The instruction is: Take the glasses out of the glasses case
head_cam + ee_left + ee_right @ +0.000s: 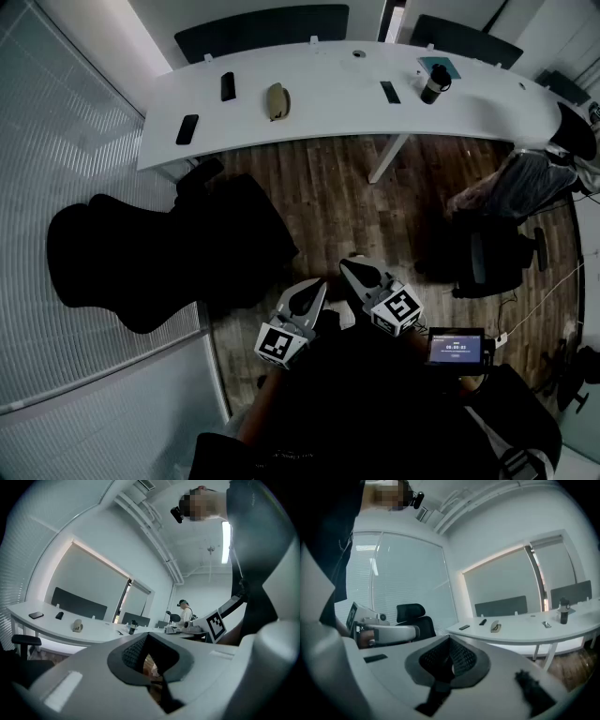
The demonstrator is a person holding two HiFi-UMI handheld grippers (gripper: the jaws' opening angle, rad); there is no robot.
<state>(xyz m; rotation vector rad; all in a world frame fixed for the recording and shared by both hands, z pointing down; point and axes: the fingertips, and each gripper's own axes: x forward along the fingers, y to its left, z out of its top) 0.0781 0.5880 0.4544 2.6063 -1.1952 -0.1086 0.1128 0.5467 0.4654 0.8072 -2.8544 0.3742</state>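
Held side by side well short of the white table (328,103): left gripper (312,289) and right gripper (354,269). Jaws pressed together on each, nothing between them. Lying on that table, left of its middle and far from both grippers: the tan glasses case (277,101). Toward the table's left end, a dark phone (187,129); toward its right end, a dark cup (434,84).

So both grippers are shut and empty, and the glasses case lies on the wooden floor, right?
Not the floor: the head view shows the glasses case lying on the white table. The left gripper and right gripper are indeed shut and empty.
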